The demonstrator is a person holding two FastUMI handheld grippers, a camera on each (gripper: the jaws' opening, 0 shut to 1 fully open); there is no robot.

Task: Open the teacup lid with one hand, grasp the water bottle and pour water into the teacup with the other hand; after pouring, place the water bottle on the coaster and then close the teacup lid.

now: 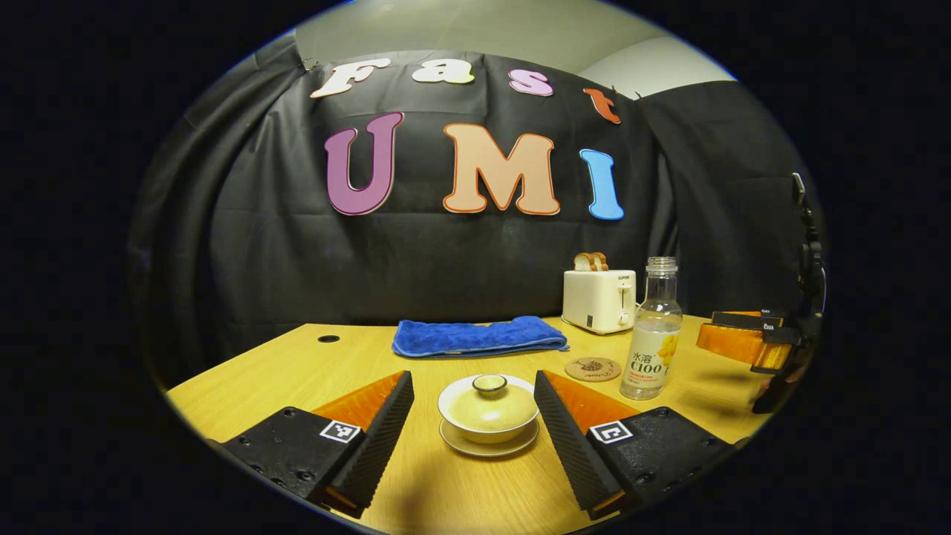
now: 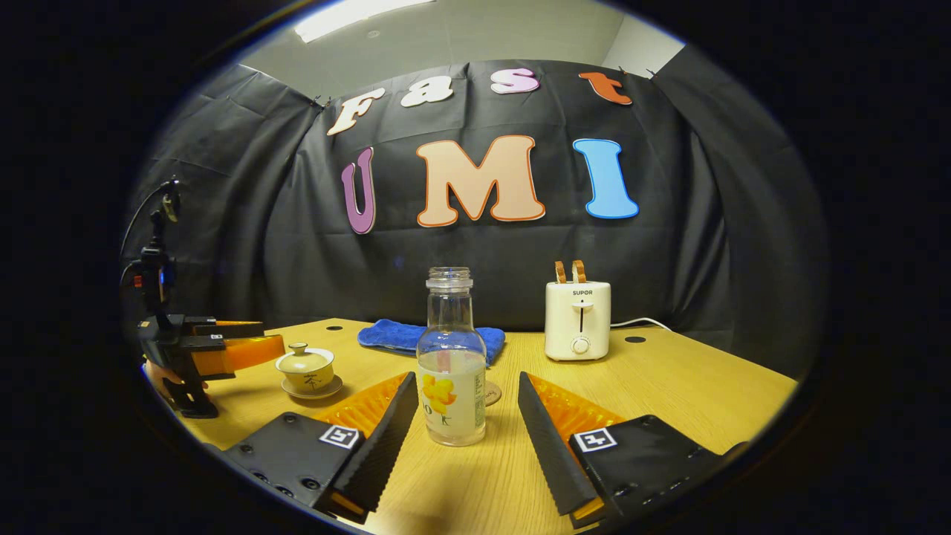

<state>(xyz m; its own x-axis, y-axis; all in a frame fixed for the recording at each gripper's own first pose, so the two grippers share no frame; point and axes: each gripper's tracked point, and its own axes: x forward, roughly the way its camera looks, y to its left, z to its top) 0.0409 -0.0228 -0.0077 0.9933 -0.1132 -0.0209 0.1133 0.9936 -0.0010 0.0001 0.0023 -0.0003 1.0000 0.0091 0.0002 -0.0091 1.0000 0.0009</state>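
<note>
While the teacup [image 1: 488, 416] sits on its saucer with the teacup lid [image 1: 488, 401] on, the left gripper [image 1: 474, 416] lines up on it, fingers spread wide to either side and touching nothing. Best play, I'd say: come in level and close on the small knob on top, then lift straight up (a tilted pull could drag the cup). Over on the other side, the right gripper [image 2: 464, 420] frames the water bottle [image 2: 451, 364], open too, bottle upright and capless between the fingers, not yet held. Just beside the bottle lies the coaster [image 1: 592, 368]; behind it a blue towel [image 1: 479, 336] and a toaster [image 1: 599, 299] on the wooden table [image 1: 461, 490].
</note>
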